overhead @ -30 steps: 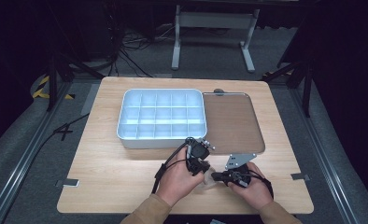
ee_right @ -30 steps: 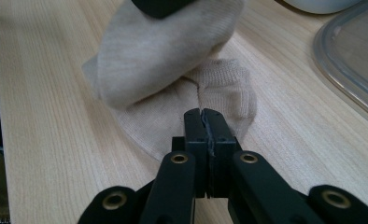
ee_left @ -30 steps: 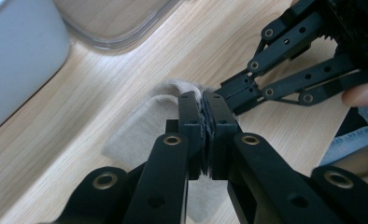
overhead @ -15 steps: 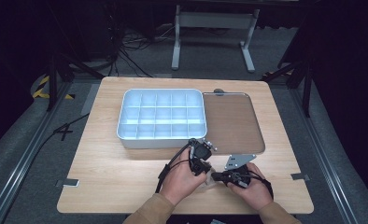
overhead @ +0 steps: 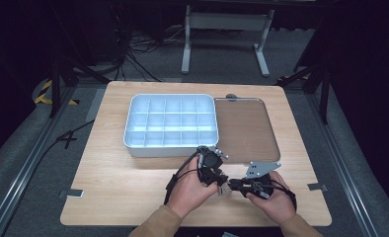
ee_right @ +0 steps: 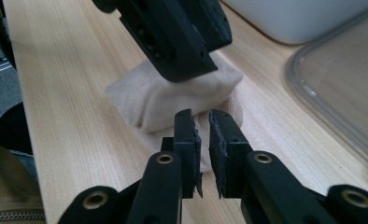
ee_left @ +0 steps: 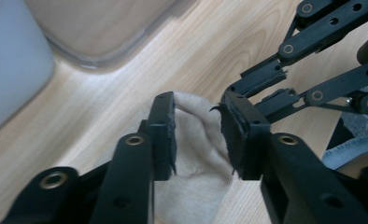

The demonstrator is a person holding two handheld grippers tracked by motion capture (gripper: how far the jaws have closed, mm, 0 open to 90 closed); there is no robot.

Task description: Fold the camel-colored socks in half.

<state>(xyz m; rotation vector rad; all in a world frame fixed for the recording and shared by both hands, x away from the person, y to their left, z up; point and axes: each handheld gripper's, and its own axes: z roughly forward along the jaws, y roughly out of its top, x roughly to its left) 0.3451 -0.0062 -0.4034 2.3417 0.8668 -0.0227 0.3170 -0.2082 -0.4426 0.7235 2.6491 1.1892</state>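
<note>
Beige cloth [ee_right: 173, 105] between both grippers

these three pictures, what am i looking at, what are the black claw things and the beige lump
A person at a wooden table holds a two-jaw tool in each hand. The high view looks down from above; the other two come from cameras riding on each tool, looking along its black jaws. On the table lie a white compartment tray, a clear lid beside it, and a beige folded cloth, perhaps a sock. The left gripper straddles the cloth; its jaws have just been opening. The right gripper is slightly open at the cloth's edge, gripping nothing.
</note>
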